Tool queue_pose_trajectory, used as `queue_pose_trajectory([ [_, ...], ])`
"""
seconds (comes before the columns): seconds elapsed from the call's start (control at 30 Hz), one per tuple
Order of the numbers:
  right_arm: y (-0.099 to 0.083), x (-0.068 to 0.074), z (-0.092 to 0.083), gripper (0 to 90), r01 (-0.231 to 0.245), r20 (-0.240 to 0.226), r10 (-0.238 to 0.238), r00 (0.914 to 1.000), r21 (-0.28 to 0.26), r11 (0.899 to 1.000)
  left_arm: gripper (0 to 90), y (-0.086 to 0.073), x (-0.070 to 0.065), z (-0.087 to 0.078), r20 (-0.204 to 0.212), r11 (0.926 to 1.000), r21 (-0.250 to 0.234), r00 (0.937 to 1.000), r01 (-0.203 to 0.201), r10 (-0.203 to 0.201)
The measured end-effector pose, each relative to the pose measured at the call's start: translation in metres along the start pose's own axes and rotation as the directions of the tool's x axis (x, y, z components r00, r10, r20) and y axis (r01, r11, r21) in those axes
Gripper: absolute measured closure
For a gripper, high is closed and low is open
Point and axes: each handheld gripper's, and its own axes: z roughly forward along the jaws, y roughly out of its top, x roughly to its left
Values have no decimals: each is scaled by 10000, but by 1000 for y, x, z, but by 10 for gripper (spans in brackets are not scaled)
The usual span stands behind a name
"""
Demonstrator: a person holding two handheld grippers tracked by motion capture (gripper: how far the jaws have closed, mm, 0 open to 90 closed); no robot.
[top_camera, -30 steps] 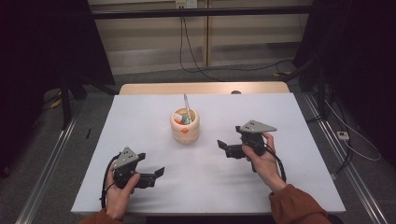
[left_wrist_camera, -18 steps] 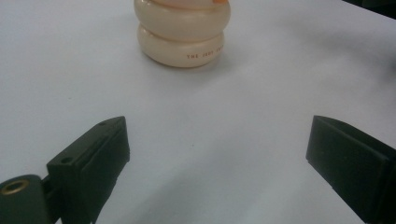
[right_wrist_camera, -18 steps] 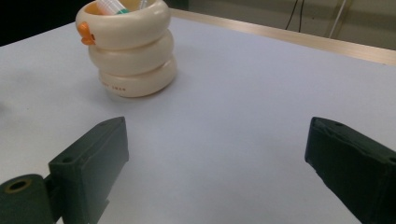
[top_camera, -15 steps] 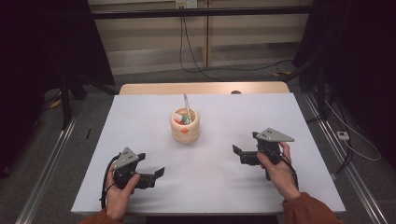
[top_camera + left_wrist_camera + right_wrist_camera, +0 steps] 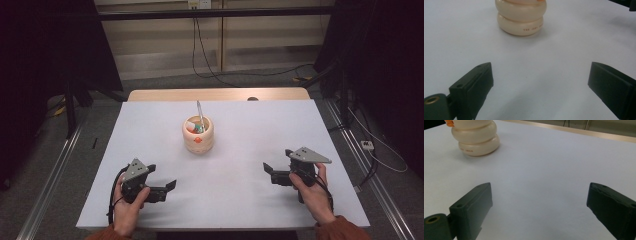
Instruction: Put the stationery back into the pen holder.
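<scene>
Table (image 5: 240, 210): white, matte, smooth sheet over a pale wooden top; a strip of the wood shows along the far edge.
Room: dim; dark drapes left and right, a pale panelled wall behind, black cables trailing down it onto a grey floor, metal rails on the floor on both sides of the table.
Pot (image 5: 198, 135): cream, glossy, shaped like two stacked rounded rings; stands upright on the table's middle, a little toward the far side, well apart from both grippers.
Pot detail: an orange mark on its front; small red lettering on the lower ring in the left gripper view (image 5: 521, 15), too small to read.
Pot contents: a thin grey stick (image 5: 199, 112) leans out of the top; small coloured bits inside, blurred, kind unclear.
Left gripper (image 5: 169, 186): black with a grey three-cornered plate, held in the left hand (image 5: 127, 207) near the table's near-left edge; jaws spread wide with nothing between, bare table showing in the gap.
Right gripper (image 5: 268, 169): same build, held in the right hand (image 5: 312, 192) at the near right; jaws spread wide, gripping nothing.
Jaw texture: flat, dull black blocks with small screw holes.
Cut off: the pot's top is cropped in both gripper views (image 5: 475, 136); the forearms run out at the bottom edge of the high view.
Hard to make out: a small dark spot on the wood at the far edge.
</scene>
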Motion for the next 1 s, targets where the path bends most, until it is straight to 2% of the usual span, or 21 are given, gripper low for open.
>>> queue_pose_trajectory([
  [0.27, -11, -11, -13, 62, -138, 299, 136, 9995, 46, 9999, 60, 0, 0, 0, 21, 10000, -3, 10000, -18, 18],
  [0.37, -15, -12, -17, 63, -176, 274, 173, 9995, 87, 9998, 60, 0, -1, 0, 17, 10000, -16, 10000, 13, -13],
  [0.57, -23, -14, -26, 62, -244, 474, 251, 9986, -149, 9996, 60, 0, -1, 0, 20, 10000, -20, 10000, 13, -13],
  [0.77, -30, -16, -26, 56, -179, 586, 185, 9981, -106, 9998, 60, 0, -1, -1, 30, 10000, -39, 10000, -57, 57],
  [0.9, -30, -15, -25, 57, -124, 616, 133, 9980, -138, 9998, 60, -1, 0, -1, 60, 9999, -36, 9999, 94, -94],
  [1.0, -29, -14, -24, 59, -115, 572, 122, 9983, -140, 9998, 60, 0, 1, -2, 4, 10000, -84, 10000, 39, -39],
])
